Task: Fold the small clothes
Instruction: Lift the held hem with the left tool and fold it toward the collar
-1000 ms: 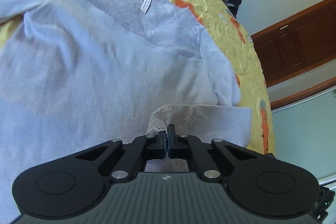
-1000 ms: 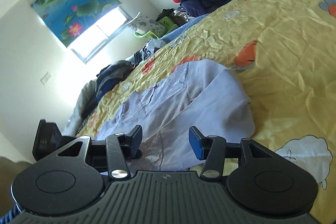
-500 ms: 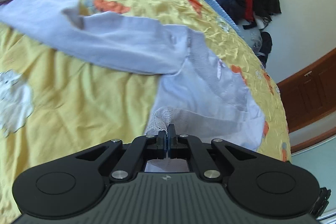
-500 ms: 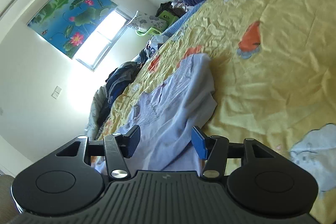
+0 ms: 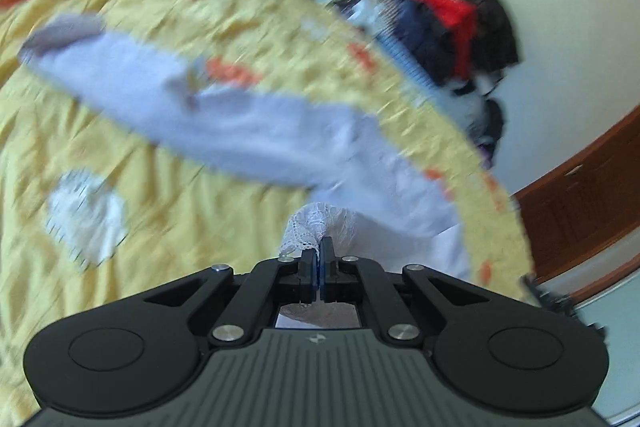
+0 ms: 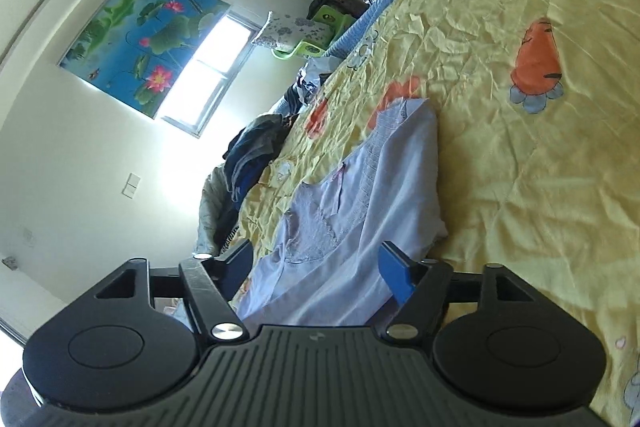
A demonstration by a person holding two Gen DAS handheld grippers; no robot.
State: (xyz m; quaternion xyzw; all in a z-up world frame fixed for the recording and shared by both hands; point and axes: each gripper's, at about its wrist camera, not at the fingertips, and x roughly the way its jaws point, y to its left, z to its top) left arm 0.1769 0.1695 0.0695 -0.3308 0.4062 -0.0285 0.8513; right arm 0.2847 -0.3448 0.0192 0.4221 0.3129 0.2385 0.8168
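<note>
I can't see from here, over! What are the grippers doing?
Left hand-held gripper shut on lace hem of lilac top. Right hand-held gripper open over it. Nothing blocking.

Left gripper [image 5: 320,259]: body fills the lower part of the left wrist frame, centred; both fingers [image 5: 308,267] are pressed together at lower centre, pads nearly touching, pinching a thin layer of white lace-edged fabric; linkage arms are folded inward toward the centre line; the frame is motion-blurred. Right gripper [image 6: 316,267]: body fills the lower part of the right wrist frame; jaws stand wide apart; one finger sits at lower centre-left, dark; the other finger [image 6: 394,273] sits at lower centre-right, blue pad facing inward; nothing lies clamped between them; linkage arms are spread outward.
</note>
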